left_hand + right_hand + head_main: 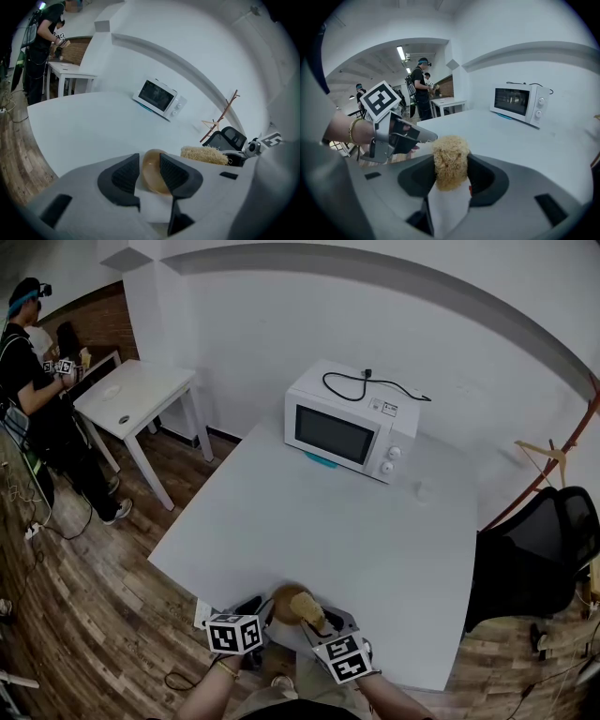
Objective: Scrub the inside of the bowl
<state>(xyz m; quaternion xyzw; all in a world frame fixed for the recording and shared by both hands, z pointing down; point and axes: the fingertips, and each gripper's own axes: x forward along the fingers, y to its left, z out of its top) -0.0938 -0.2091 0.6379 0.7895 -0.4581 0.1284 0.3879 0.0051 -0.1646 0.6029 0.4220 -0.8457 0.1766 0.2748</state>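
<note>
A small brown bowl (284,600) hangs tilted on its edge at the near edge of the white table (375,531). My left gripper (266,608) is shut on its rim; in the left gripper view the bowl (153,172) stands between the two dark pads of that gripper (149,160). My right gripper (319,621) is shut on a straw-coloured fibrous scrubber (307,607), which sticks up between its pads (450,157). The scrubber (205,154) sits just right of the bowl, close to its rim. In the right gripper view the left gripper (415,137) is at left; the bowl is hidden there.
A white microwave (352,423) with its cord coiled on top stands at the table's far side. A black office chair (548,545) is at the right. A person (33,381) stands by a smaller white table (141,395) at far left. The floor is wood.
</note>
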